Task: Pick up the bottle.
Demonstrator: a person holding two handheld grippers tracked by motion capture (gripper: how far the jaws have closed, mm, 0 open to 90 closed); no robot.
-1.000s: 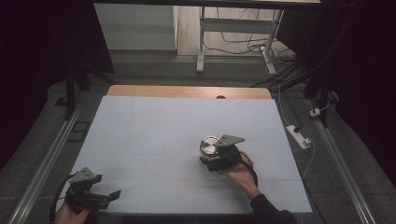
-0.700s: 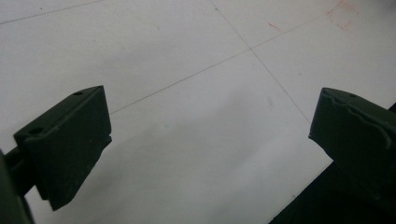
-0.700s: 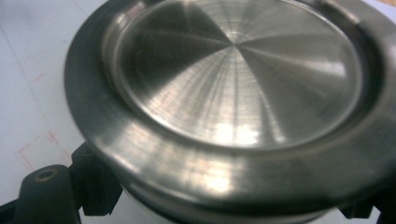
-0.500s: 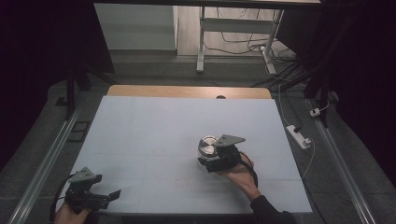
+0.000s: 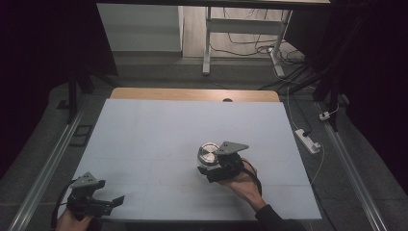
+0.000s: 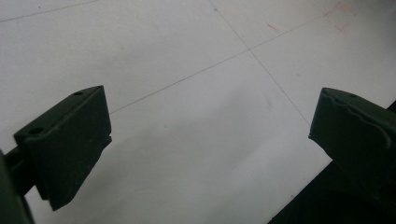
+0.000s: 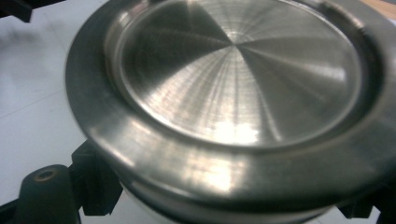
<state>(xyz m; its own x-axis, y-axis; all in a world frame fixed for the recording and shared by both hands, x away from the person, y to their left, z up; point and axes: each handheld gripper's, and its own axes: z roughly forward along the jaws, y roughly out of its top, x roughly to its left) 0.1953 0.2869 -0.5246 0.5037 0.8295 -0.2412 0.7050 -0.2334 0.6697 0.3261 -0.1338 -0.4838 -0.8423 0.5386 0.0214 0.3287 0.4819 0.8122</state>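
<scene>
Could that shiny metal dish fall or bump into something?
It might. The right gripper holds the round metal dish only by its near rim, so most of it sticks out past the jaws and it could tip or slip onto the white table. Its smooth, polished rim may also slide in the jaws. The left gripper is open and far off, too far to catch it.

A white rectangular table top (image 5: 159, 139) with thin grid lines spreads ahead of the tools, a wooden strip (image 5: 192, 94) along its far edge, and a white power strip (image 5: 308, 140) on the floor to their right.
</scene>
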